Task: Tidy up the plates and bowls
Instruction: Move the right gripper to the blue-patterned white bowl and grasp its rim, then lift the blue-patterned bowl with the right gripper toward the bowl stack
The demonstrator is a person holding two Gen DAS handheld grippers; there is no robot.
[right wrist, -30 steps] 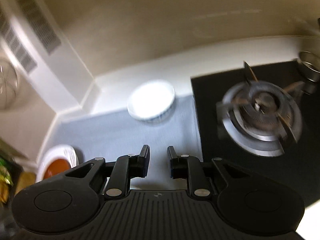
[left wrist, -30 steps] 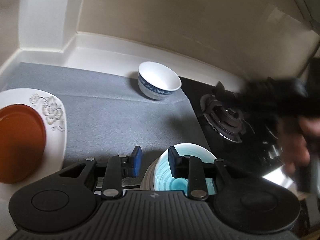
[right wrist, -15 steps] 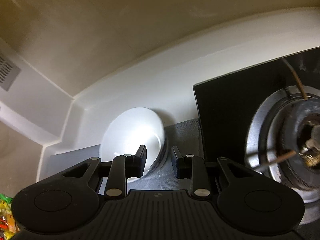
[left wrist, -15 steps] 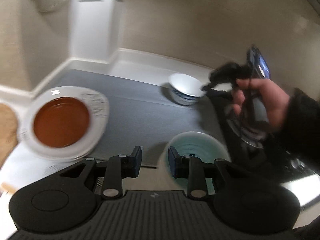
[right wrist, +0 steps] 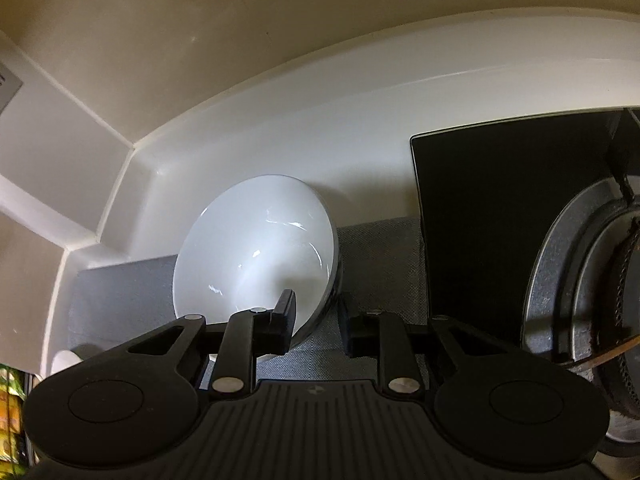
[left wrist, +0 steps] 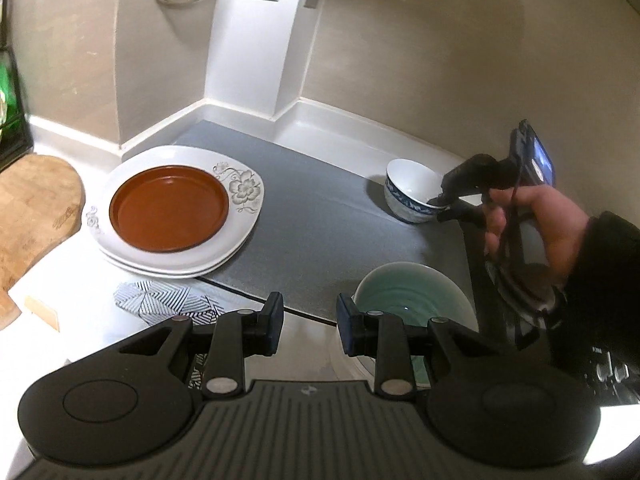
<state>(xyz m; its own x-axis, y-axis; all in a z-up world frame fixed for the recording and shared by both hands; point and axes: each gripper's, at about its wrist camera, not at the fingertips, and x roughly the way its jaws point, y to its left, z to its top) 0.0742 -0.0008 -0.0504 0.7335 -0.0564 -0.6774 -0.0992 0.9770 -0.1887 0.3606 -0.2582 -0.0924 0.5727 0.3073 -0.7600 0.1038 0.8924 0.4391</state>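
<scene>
A white bowl with a blue pattern (left wrist: 408, 188) (right wrist: 256, 248) stands at the far right of the grey mat (left wrist: 320, 220). My right gripper (left wrist: 438, 206) (right wrist: 316, 322) straddles its near rim, one finger inside and one outside. Its jaws are closing, and a strip of mat still shows between the bowl wall and the outer finger. A teal bowl (left wrist: 408, 296) sits just ahead of my left gripper (left wrist: 310, 328), which is open with nothing between its fingers. A brown plate (left wrist: 168, 208) lies on stacked white flowered plates (left wrist: 244, 192) at the left.
A black hob (right wrist: 480, 220) with a burner (right wrist: 580, 280) borders the mat on the right. A person's hand (left wrist: 540, 220) holds the right gripper. A wooden board (left wrist: 36, 208) lies far left, and a patterned trivet (left wrist: 160, 300) is in front of the plates. White walls close the back.
The right gripper came down from above the counter to the white bowl and now straddles its rim. The left view swung left, bringing the plate stack fully into sight.
</scene>
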